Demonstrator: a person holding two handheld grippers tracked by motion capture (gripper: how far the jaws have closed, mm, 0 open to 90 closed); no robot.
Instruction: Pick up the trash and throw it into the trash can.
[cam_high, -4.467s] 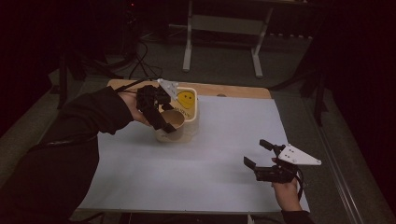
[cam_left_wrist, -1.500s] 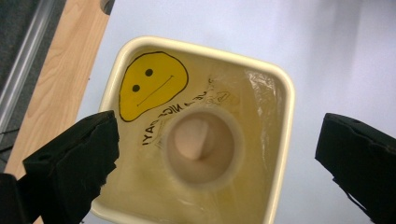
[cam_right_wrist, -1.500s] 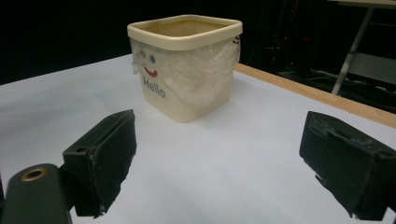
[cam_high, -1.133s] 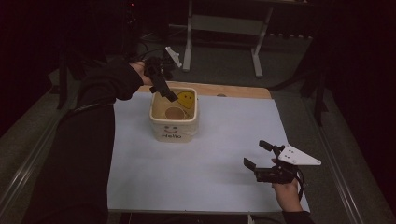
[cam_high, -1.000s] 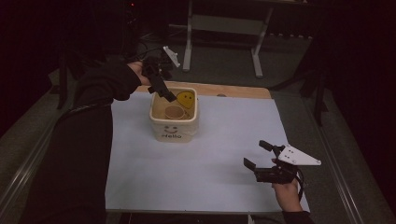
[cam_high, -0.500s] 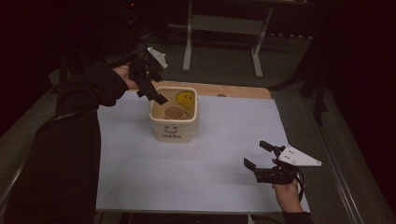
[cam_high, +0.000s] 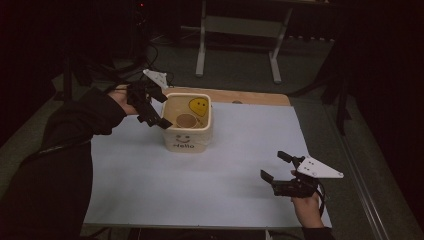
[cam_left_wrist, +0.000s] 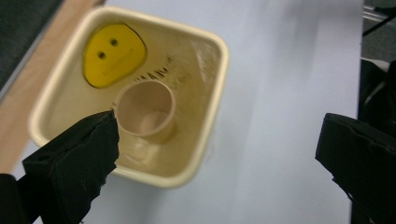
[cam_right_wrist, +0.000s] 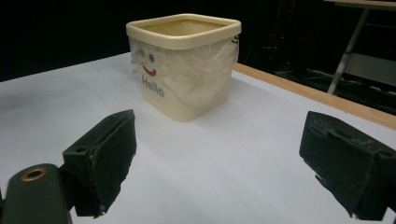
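Left gripper (cam_high: 150, 107) pulled back off the bin (cam_high: 188, 122), jaws spread, empty. Cup (cam_left_wrist: 144, 109) sits inside bin. Right gripper (cam_high: 280, 167) at 4 o'clock, spread, empty.

A cup (cam_left_wrist: 144, 110) sits in the tub (cam_high: 187, 145) — the tub stands far back on the surface (cam_high: 235, 165), left of middle.

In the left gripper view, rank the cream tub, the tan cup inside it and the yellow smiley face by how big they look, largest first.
1. Cream square plastic tub
2. Tan round cup, slightly larger than the sticker
3. Yellow smiley face sticker

The cup and sticker look close in size.
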